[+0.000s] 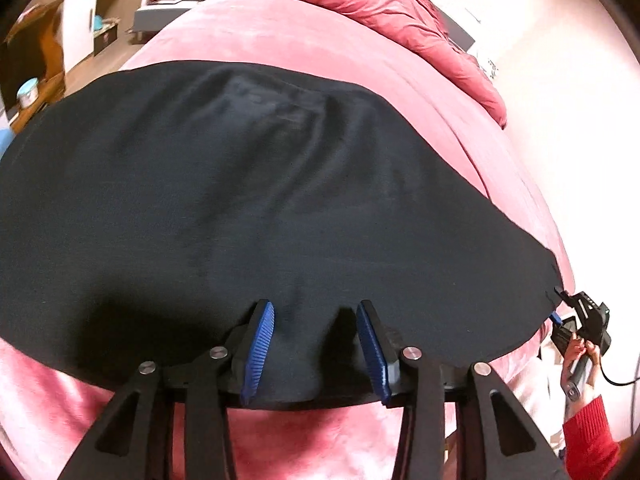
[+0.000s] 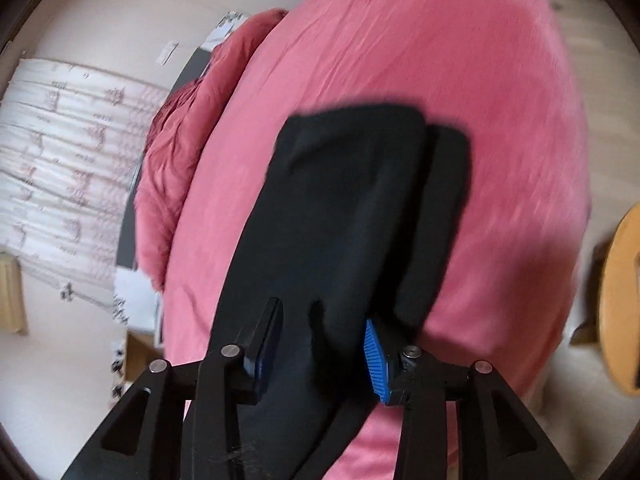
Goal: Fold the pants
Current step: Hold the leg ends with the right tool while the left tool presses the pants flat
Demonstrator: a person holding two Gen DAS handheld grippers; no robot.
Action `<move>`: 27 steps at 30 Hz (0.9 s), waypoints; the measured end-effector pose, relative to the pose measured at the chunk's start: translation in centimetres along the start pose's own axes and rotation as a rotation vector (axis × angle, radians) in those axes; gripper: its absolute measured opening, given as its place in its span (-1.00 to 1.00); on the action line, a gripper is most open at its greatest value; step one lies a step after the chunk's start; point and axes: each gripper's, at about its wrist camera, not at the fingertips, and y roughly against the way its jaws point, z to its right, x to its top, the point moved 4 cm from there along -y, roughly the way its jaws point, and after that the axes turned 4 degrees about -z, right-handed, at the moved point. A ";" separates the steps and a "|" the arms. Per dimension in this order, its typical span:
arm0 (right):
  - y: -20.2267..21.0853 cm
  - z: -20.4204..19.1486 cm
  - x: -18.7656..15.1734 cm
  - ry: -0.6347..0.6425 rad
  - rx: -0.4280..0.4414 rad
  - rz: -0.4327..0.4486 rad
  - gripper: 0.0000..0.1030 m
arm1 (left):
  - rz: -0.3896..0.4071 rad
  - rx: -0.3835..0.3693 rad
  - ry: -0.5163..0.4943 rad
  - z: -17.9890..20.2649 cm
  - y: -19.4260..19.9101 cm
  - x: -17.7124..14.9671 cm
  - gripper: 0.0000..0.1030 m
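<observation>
Black pants (image 1: 248,184) lie on pink bed (image 1: 280,44) ahead of left gripper (image 1: 316,344), spread w/ hem between pads, unpinched; right gripper (image 2: 320,344), can't tell if pinching, so cloth may slip & fold skew.
</observation>
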 end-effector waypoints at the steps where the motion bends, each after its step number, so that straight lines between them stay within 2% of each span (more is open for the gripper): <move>1: -0.6 -0.5 -1.0 0.003 0.043 -0.024 -0.21 | 0.001 0.011 -0.016 0.4 -0.1 0.0 -0.03; 3: -1.5 -1.6 -3.1 0.026 0.114 -0.080 -0.23 | -0.001 0.022 -0.044 1.0 -0.3 0.0 0.06; 4: -2.4 -2.0 -4.2 0.044 0.117 -0.109 -0.28 | 0.000 0.026 -0.056 1.3 -0.3 -0.1 0.06; 5: -3.0 -2.3 -5.1 0.071 0.096 -0.141 -0.50 | -0.003 0.033 -0.067 1.5 -0.4 -0.2 0.06; 6: -3.6 -2.5 -5.9 0.104 0.041 -0.167 -0.84 | -0.006 0.044 -0.075 1.6 -0.5 -0.2 0.06; 7: -3.9 -2.5 -6.7 0.134 -0.020 -0.187 -0.85 | -0.009 0.055 -0.083 1.9 -0.6 -0.2 0.06; 8: -3.7 -2.7 -6.8 0.142 -0.027 -0.182 -0.85 | -0.011 0.061 -0.086 2.0 -0.7 -0.2 0.06; 11: -1.7 -4.0 -6.7 0.149 0.019 -0.140 -0.85 | -0.027 0.055 -0.074 2.2 -0.4 -0.4 0.06; 13: -0.7 -4.7 -6.9 0.181 0.015 -0.134 -0.85 | -0.035 0.049 -0.063 2.0 -0.2 -0.7 0.06; 16: -1.9 -6.0 -6.8 0.257 -0.073 -0.140 -0.85 | -0.038 0.057 -0.066 1.8 -0.1 -1.0 0.06; 19: -3.0 -4.7 -7.4 0.269 -0.169 -0.162 -0.85 | -0.044 0.088 -0.077 2.1 -0.4 -1.0 0.06; 23: -3.7 -4.3 -7.3 0.255 -0.184 -0.168 -0.86 | -0.065 0.143 -0.090 3.6 -0.6 -0.3 0.06; 25: -3.8 -4.5 -7.1 0.267 -0.195 -0.171 -0.85 | -0.051 0.123 -0.118 5.0 -0.3 0.3 0.06; 27: -3.5 -4.9 -7.1 0.263 -0.188 -0.179 -0.72 | -0.040 0.117 -0.148 6.1 -0.3 0.8 0.06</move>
